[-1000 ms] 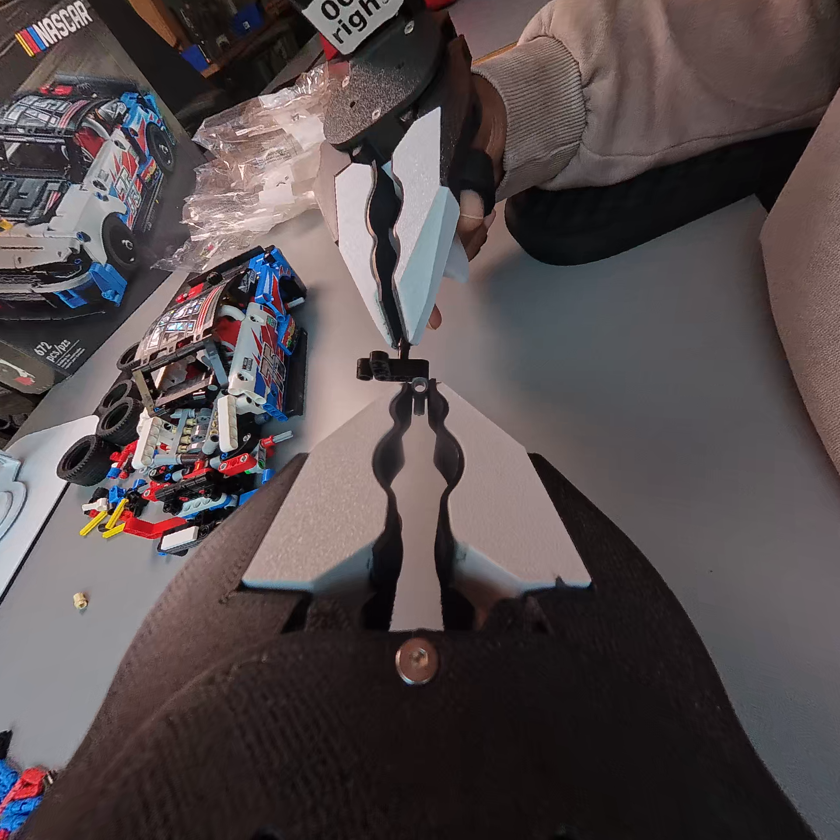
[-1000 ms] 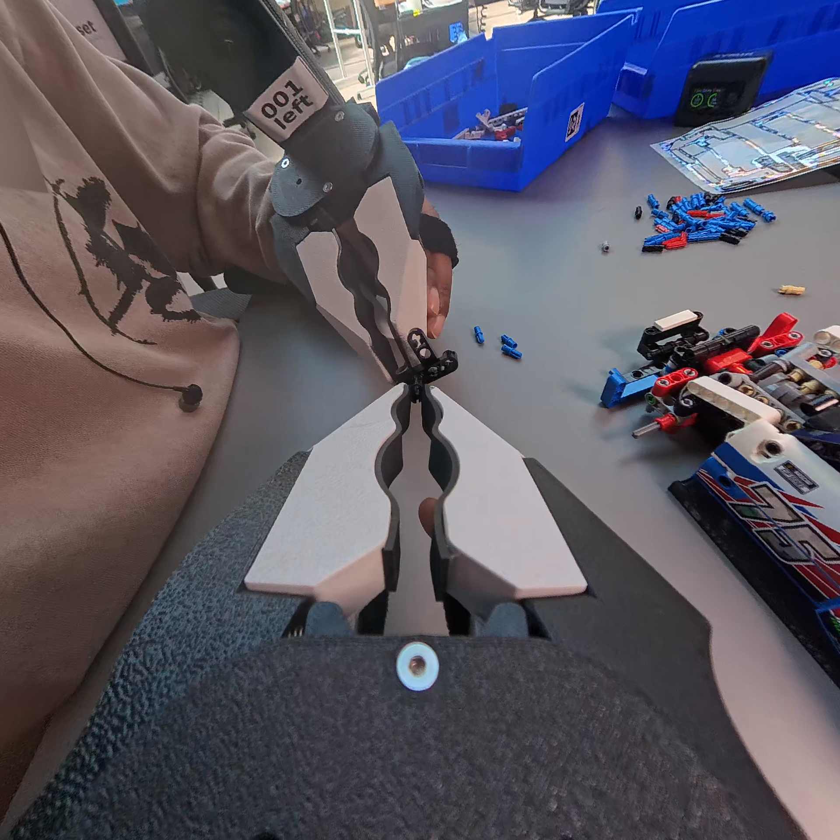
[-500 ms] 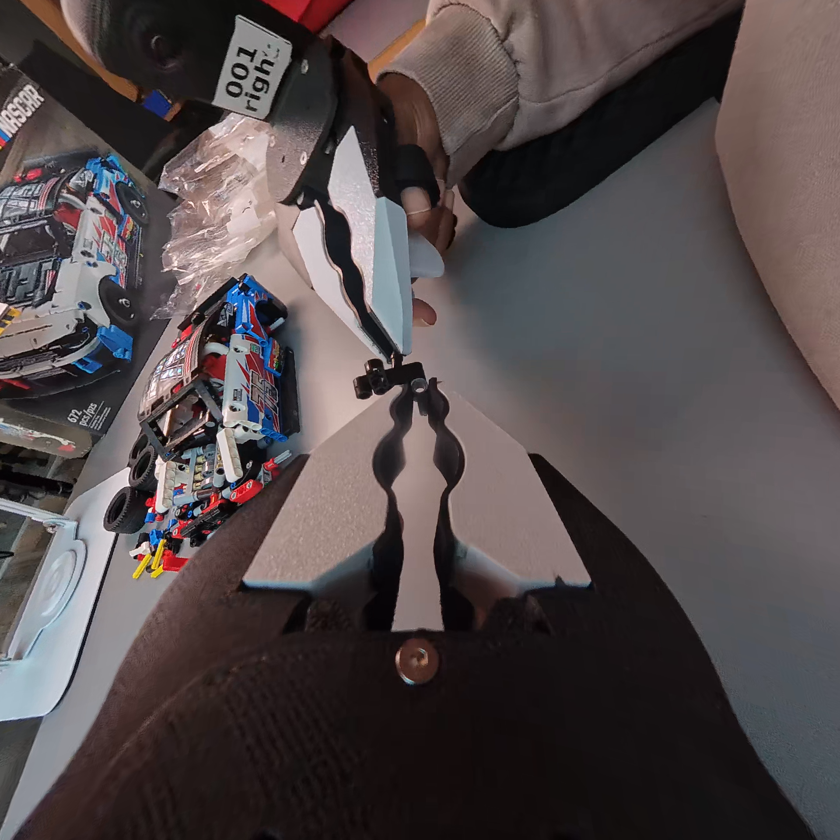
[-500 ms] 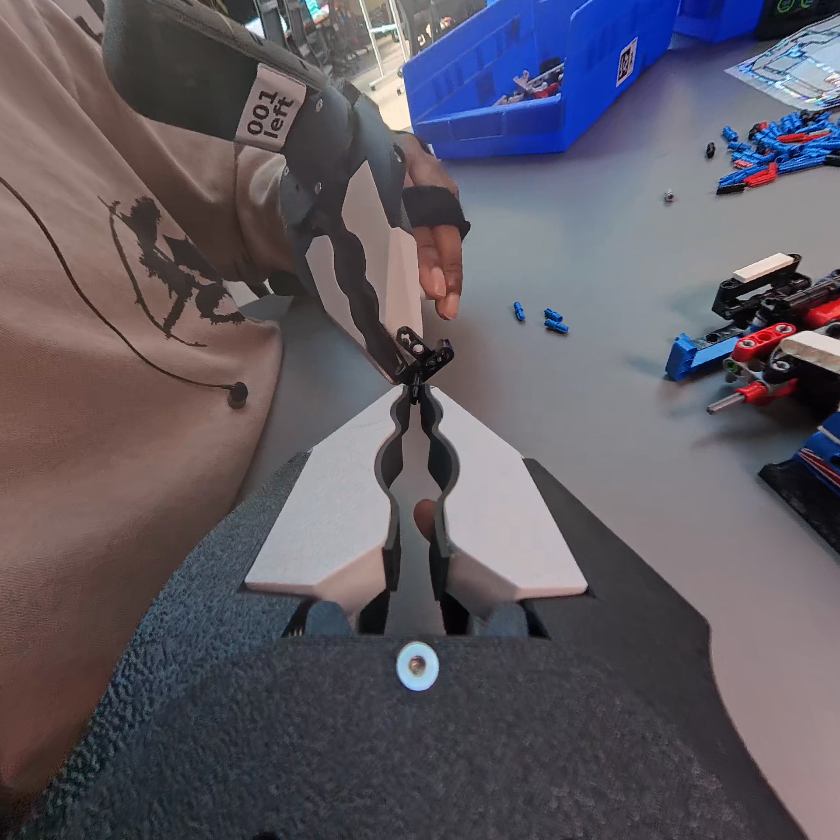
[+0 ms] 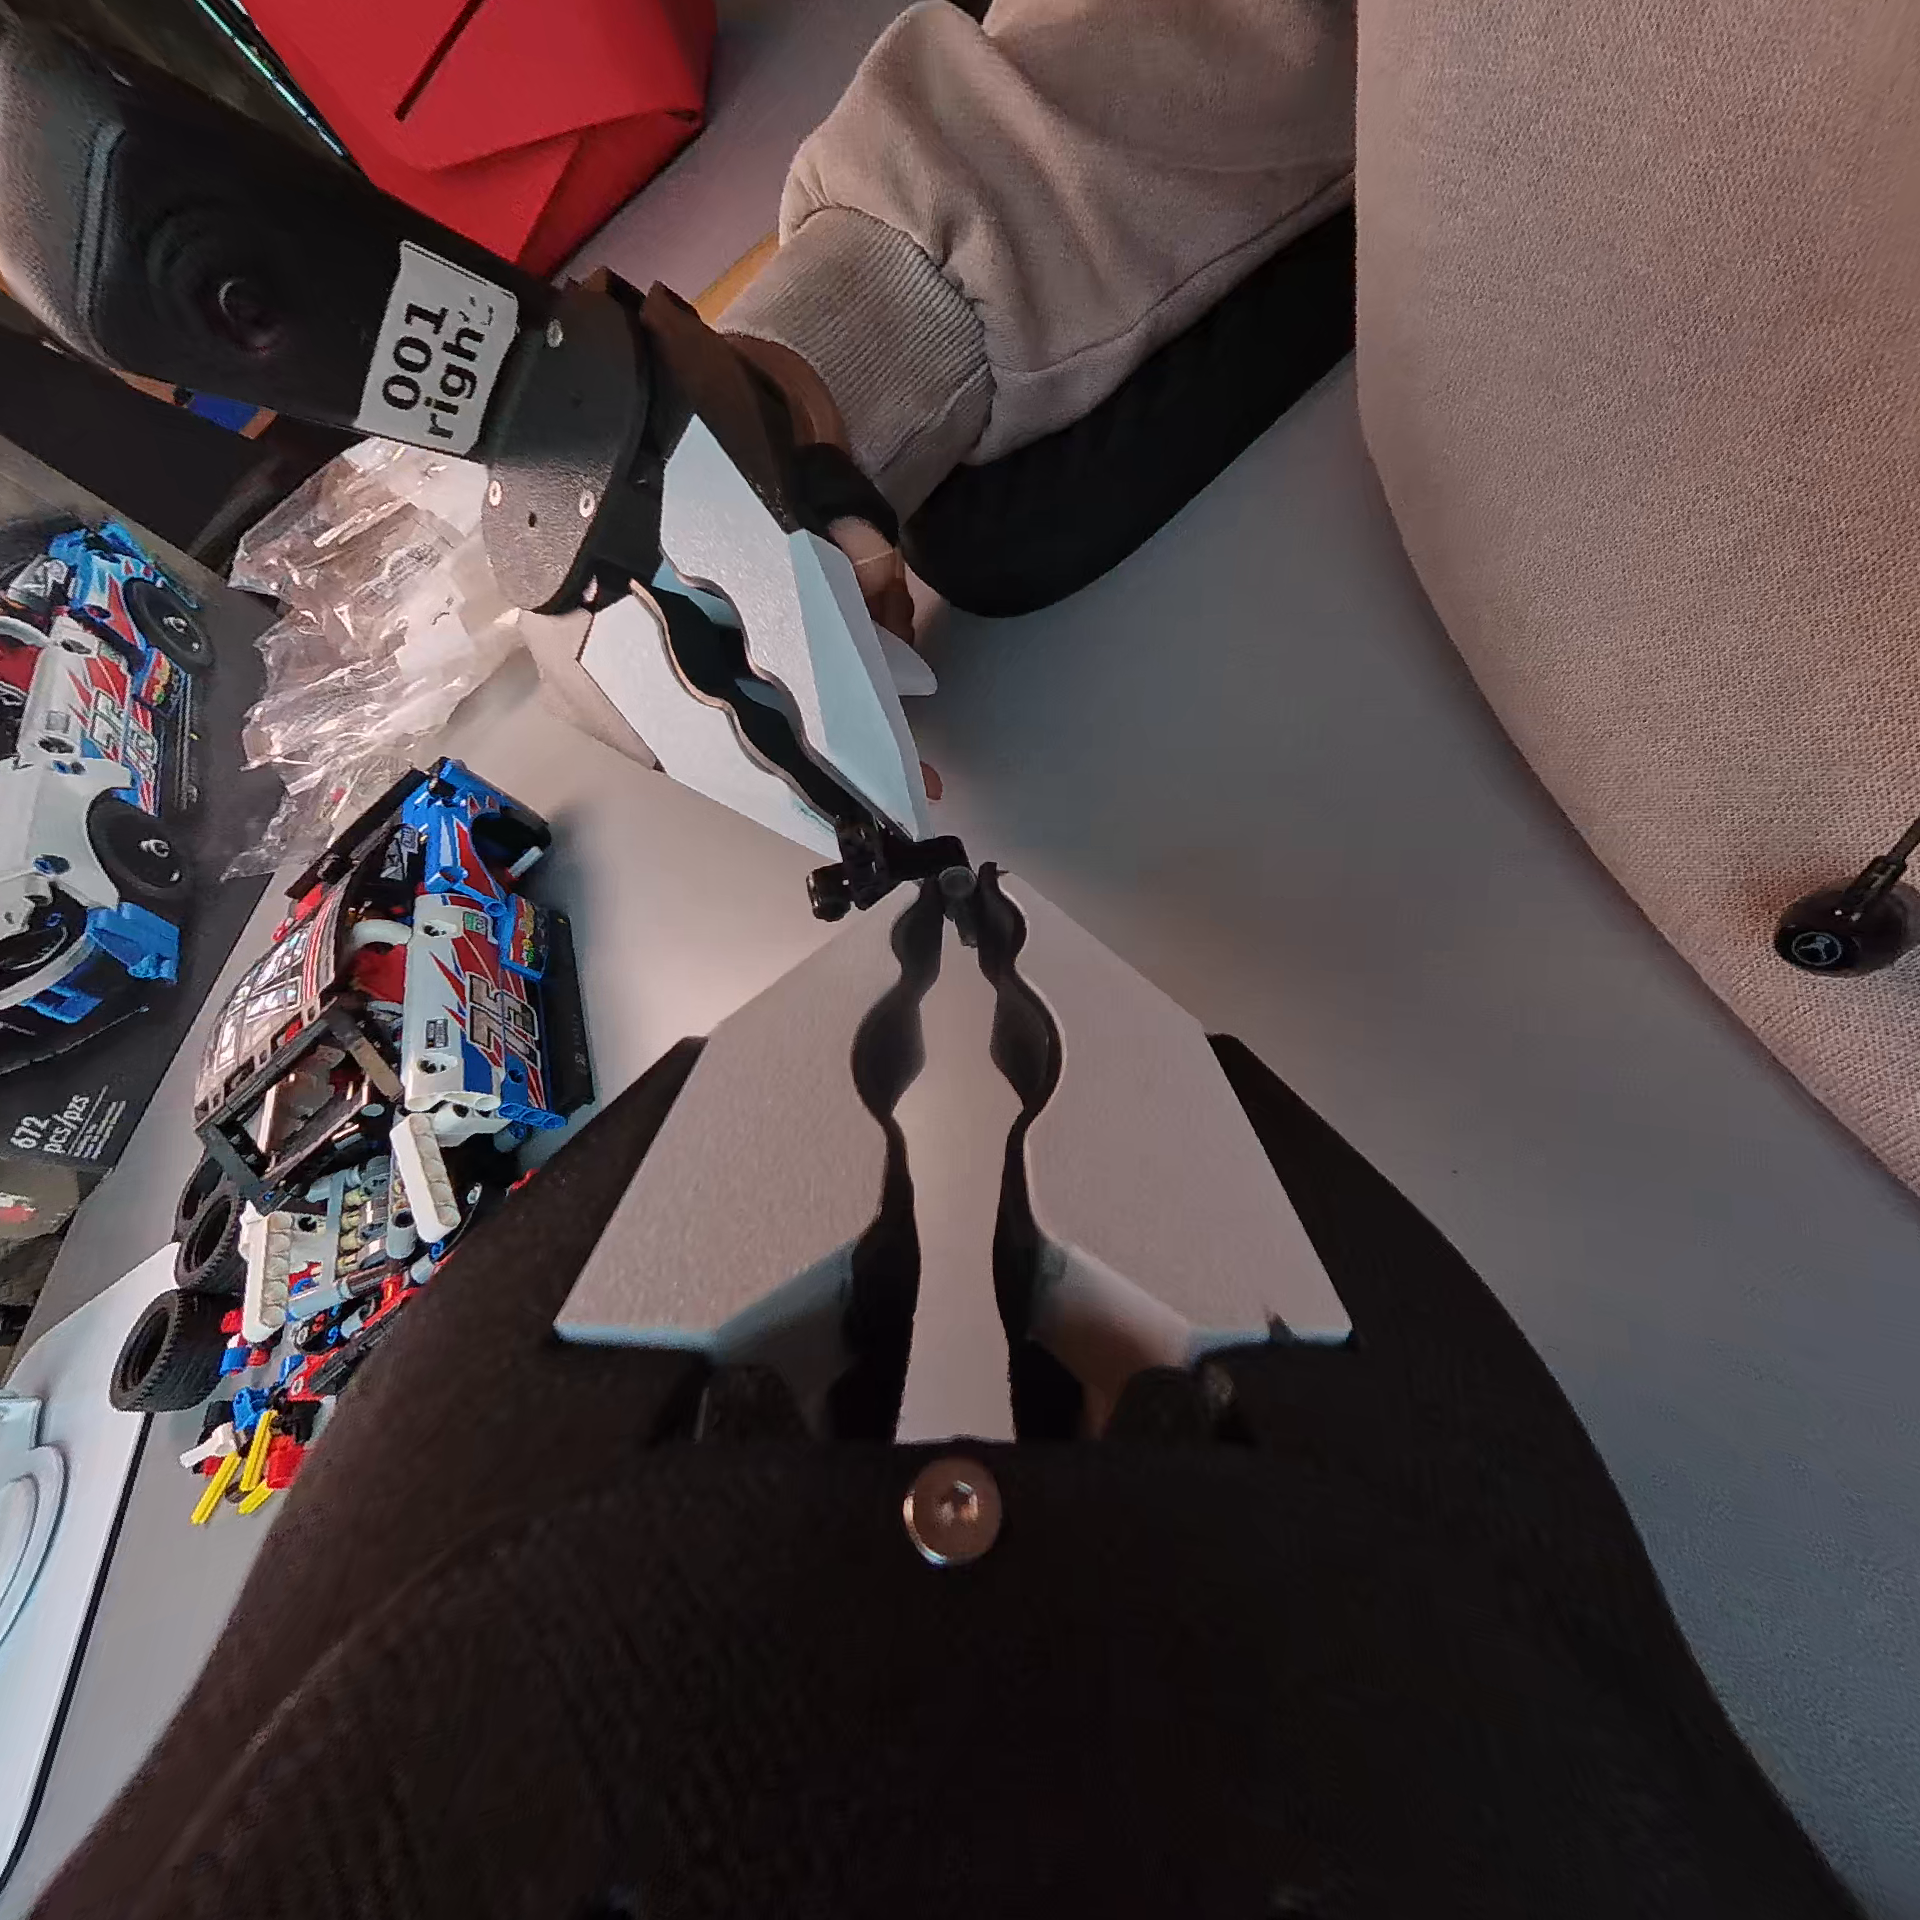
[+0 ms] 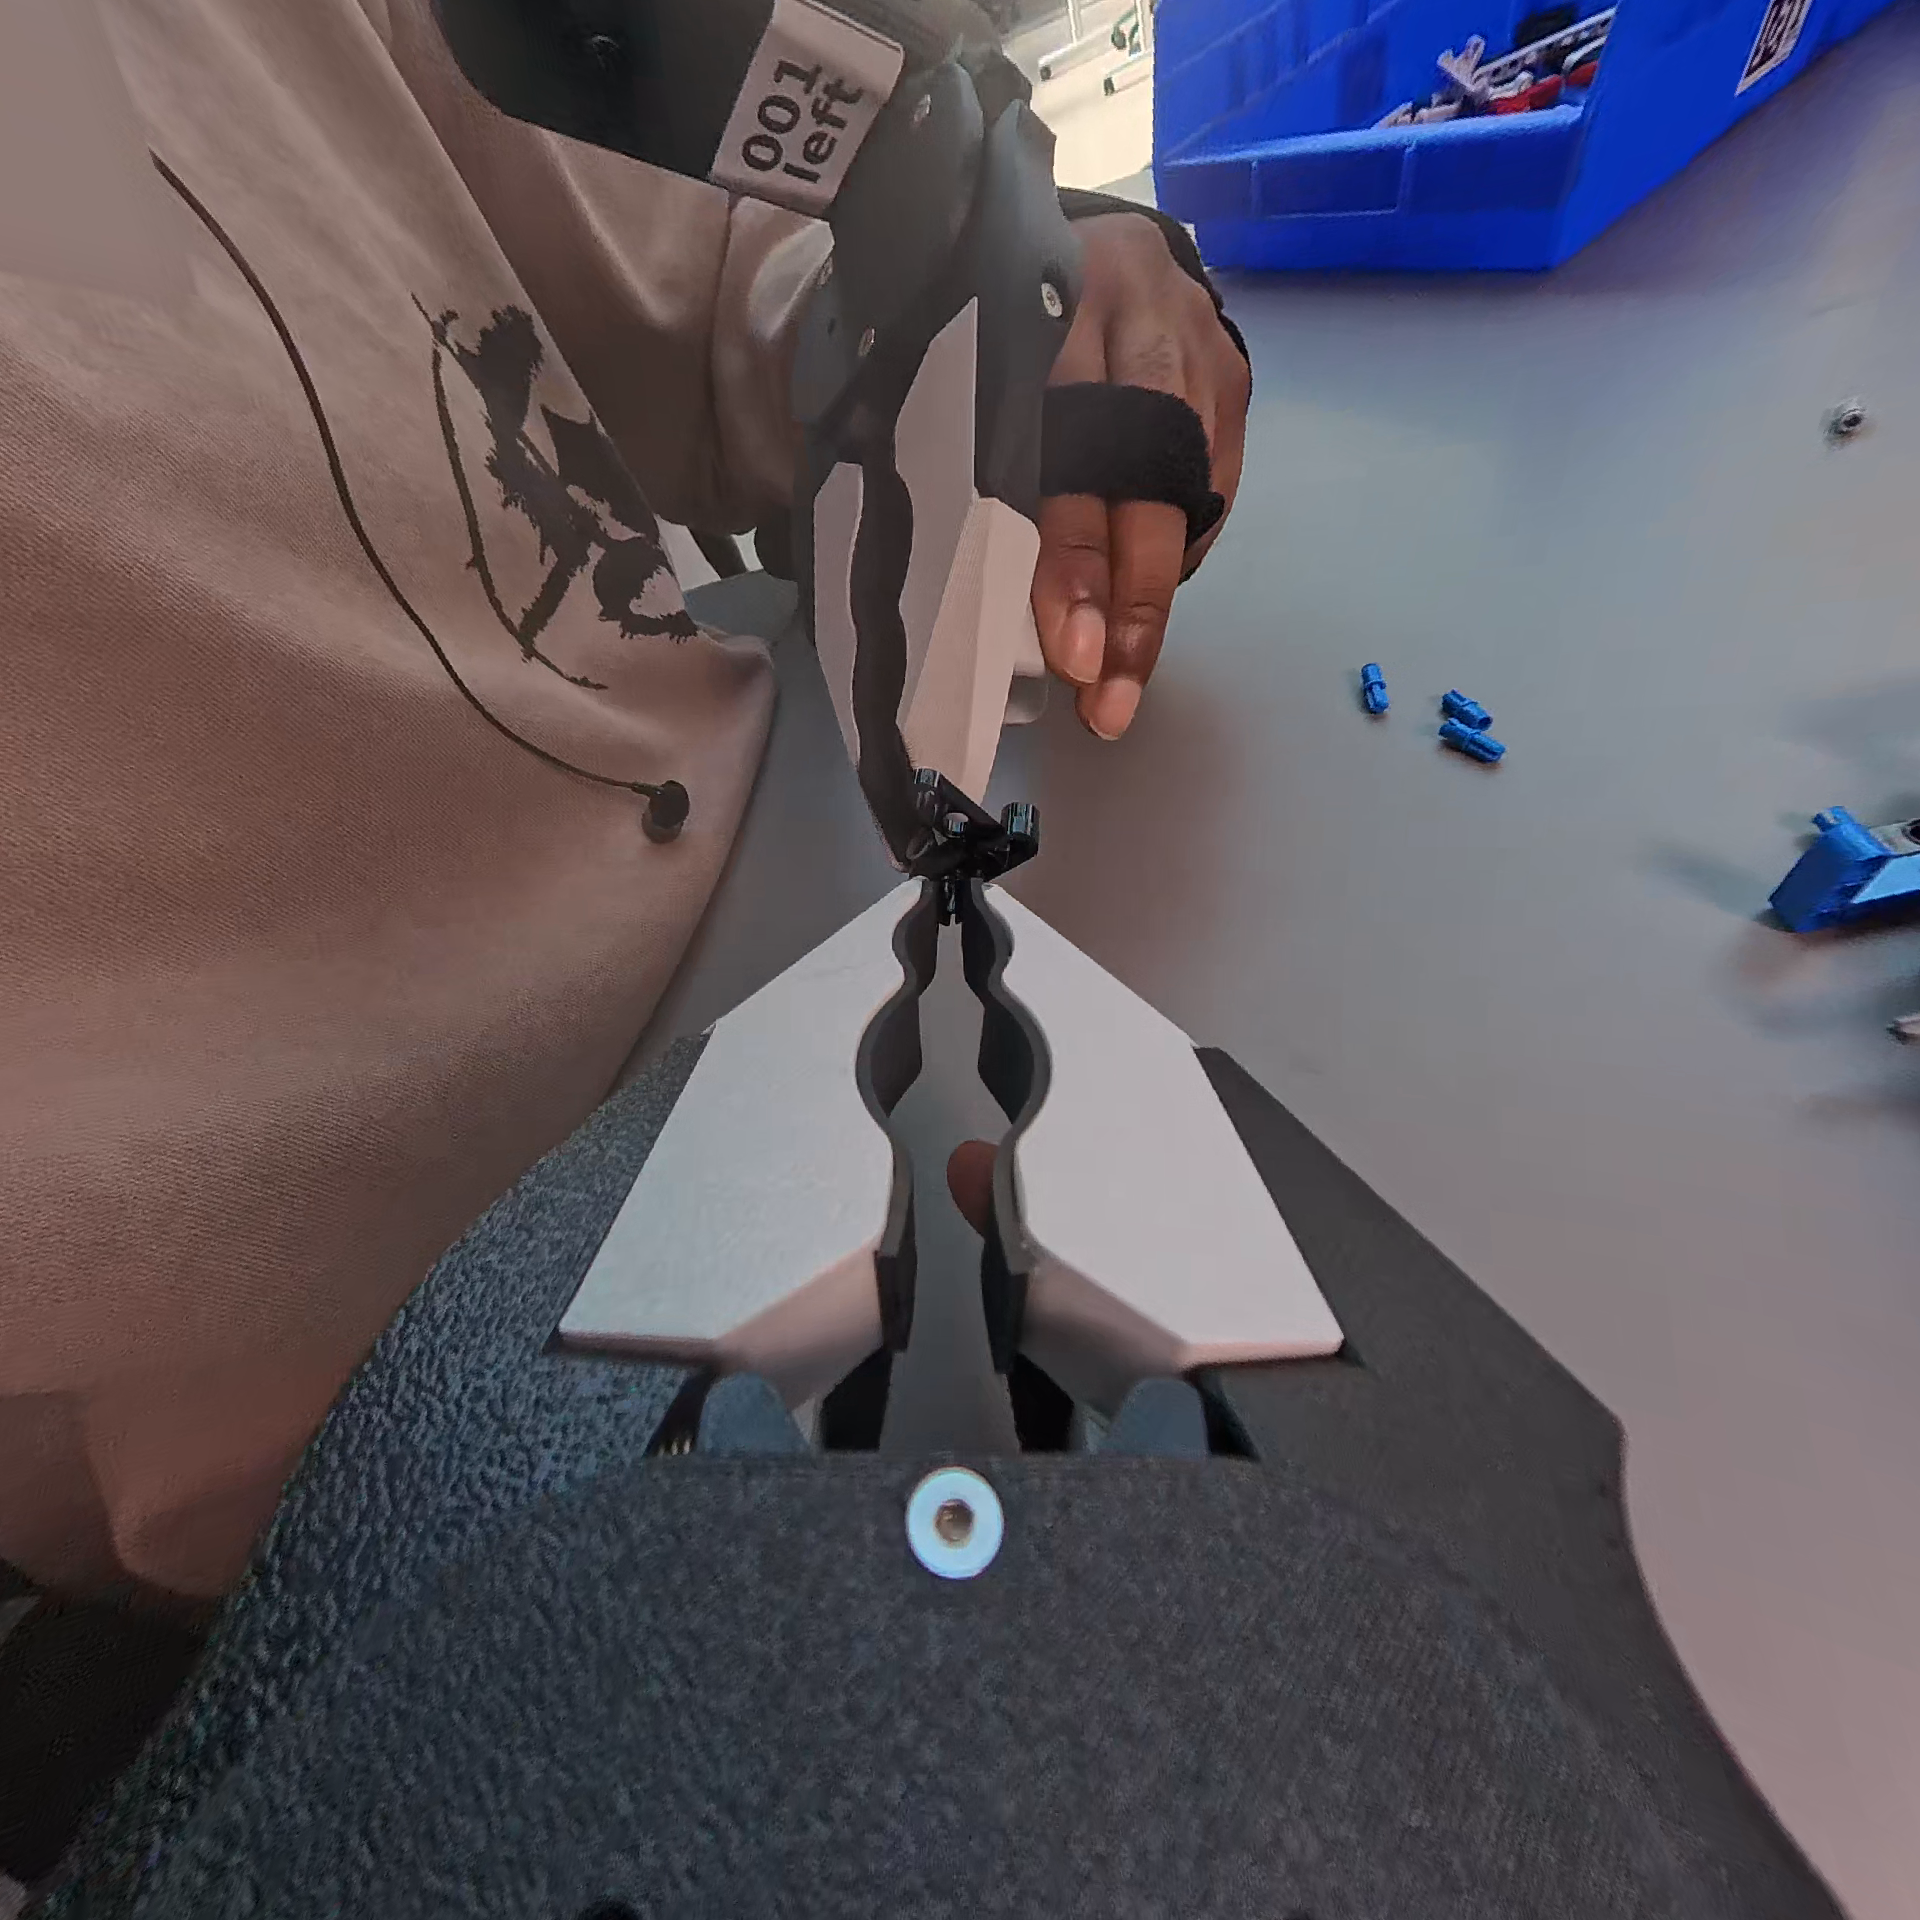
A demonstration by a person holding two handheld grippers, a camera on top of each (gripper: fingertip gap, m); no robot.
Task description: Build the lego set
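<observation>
Your left gripper and right gripper meet tip to tip above the worktop, both jaws clenched on the small black piece. Its long axis lies crosswise to your right jaws (neither hand is nearer), so judge any push along that line.

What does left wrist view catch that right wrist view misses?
Only the left wrist view: the part-built race car, loose black tyres, the set box, crumpled clear bags and a red folder-like object.
Only the right wrist view: the blue bin, three loose blue pins and a blue piece at the right edge.
Both: the left gripper and right gripper meeting tip to tip, shut on one small black connector assembly, above the grey table.
</observation>
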